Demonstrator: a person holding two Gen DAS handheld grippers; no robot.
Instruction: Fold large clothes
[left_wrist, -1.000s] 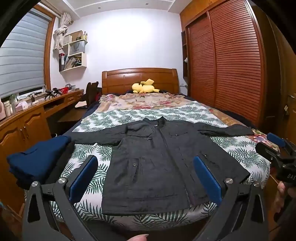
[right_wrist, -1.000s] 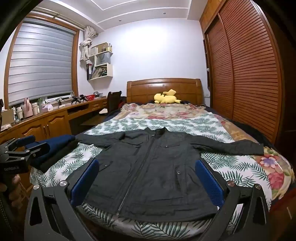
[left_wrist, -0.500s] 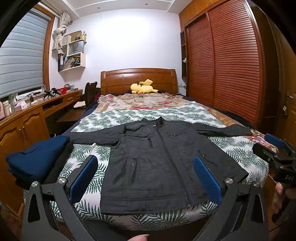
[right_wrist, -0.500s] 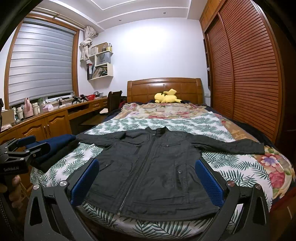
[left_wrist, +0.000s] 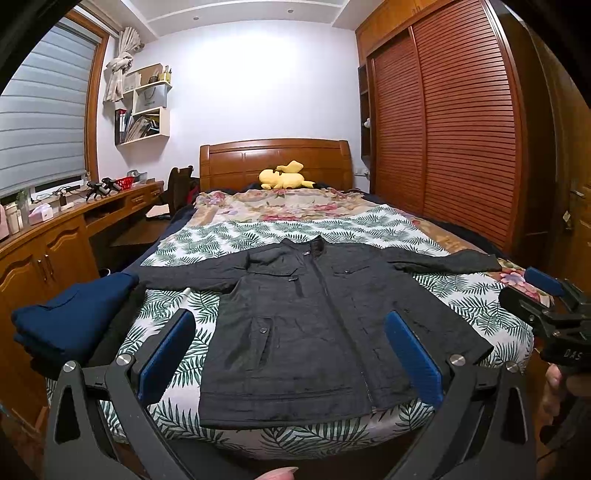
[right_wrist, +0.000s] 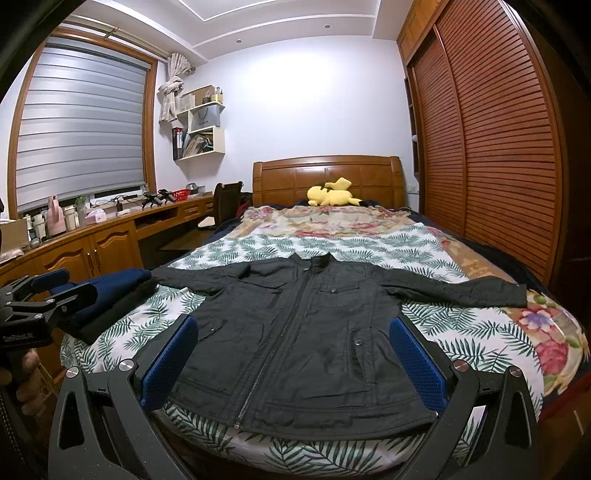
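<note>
A dark jacket (right_wrist: 306, 332) lies spread flat, sleeves out, on a bed (right_wrist: 480, 332); left gripper (left_wrist: 291, 354) and right gripper (right_wrist: 295, 354) hover spread wide, apparently clear of it.

A yellow plush toy (left_wrist: 285, 176) lay by the wooden headboard (left_wrist: 275, 159); louvered wardrobe doors (left_wrist: 461, 140) stood right, wall shelves (left_wrist: 144, 107) hung left.

Bed (left_wrist: 491, 317) with leaf-print cover, dark jacket (left_wrist: 314, 325) spread flat, folded navy clothes (left_wrist: 74, 317) at left edge
</note>
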